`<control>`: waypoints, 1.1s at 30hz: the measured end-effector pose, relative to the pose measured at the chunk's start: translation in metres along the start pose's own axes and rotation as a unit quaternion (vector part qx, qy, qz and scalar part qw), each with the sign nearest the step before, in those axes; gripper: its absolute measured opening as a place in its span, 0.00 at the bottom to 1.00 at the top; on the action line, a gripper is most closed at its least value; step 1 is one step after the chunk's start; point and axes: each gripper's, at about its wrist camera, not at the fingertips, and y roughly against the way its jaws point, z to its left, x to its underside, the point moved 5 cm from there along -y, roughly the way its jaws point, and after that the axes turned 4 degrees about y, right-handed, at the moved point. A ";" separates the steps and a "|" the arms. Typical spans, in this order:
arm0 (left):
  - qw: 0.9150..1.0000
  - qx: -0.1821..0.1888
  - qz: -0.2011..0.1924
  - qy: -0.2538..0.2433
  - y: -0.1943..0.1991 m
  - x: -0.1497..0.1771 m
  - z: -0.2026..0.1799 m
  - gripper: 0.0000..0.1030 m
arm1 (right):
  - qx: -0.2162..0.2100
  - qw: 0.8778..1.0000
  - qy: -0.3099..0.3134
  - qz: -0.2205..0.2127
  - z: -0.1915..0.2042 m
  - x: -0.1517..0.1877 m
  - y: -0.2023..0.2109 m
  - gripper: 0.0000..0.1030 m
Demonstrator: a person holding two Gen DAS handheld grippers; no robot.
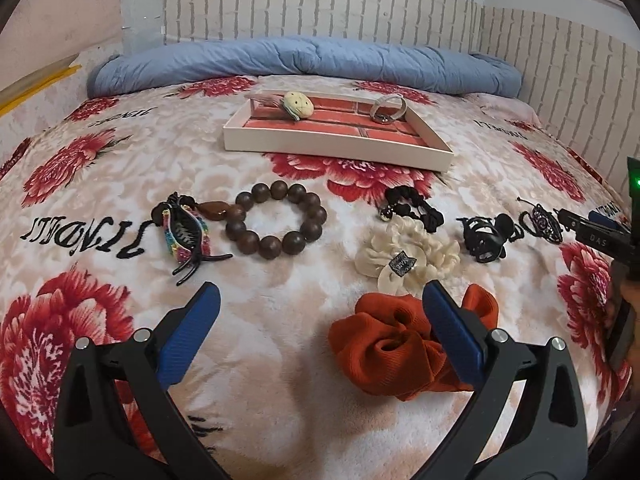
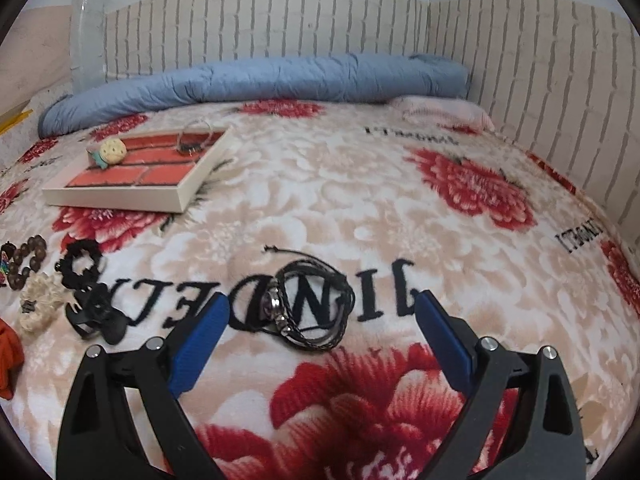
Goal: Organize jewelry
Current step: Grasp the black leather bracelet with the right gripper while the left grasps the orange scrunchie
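Note:
My left gripper (image 1: 322,292) is open low over the floral blanket. Its right finger overlaps an orange scrunchie (image 1: 380,344). Beyond lie a cream scrunchie (image 1: 408,256), a wooden bead bracelet (image 1: 276,218) and a colourful hair claw (image 1: 186,236). My right gripper (image 2: 322,302) is open too, and a black braided bracelet (image 2: 308,308) lies on the blanket between its fingertips, untouched. A white tray (image 1: 340,148) with a brick-pattern floor sits further back. It holds a cookie-shaped hair tie (image 1: 298,106) and a silver bangle (image 1: 388,110).
A black scrunchie (image 1: 412,208) and a black claw clip (image 1: 486,236) lie between the two grippers. A rolled blue quilt (image 1: 304,60) runs along the headboard wall. The black housing of the right-hand tool (image 1: 600,236) shows at the right edge.

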 end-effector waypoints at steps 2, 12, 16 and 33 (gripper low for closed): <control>1.000 0.001 0.003 -0.001 -0.003 0.002 -0.001 0.95 | 0.003 1.000 -0.002 0.011 -0.001 0.001 -0.007 0.89; 0.999 0.019 0.026 -0.003 -0.015 0.007 -0.005 0.94 | -0.006 0.999 0.044 0.030 0.019 0.000 -0.020 0.60; 0.999 0.028 0.035 -0.004 -0.019 0.009 -0.007 0.87 | -0.016 0.997 0.052 0.046 0.025 0.000 -0.029 0.47; 0.994 0.084 0.070 -0.014 -0.026 0.020 -0.024 0.31 | -0.062 0.994 0.047 0.082 0.032 0.005 -0.045 0.18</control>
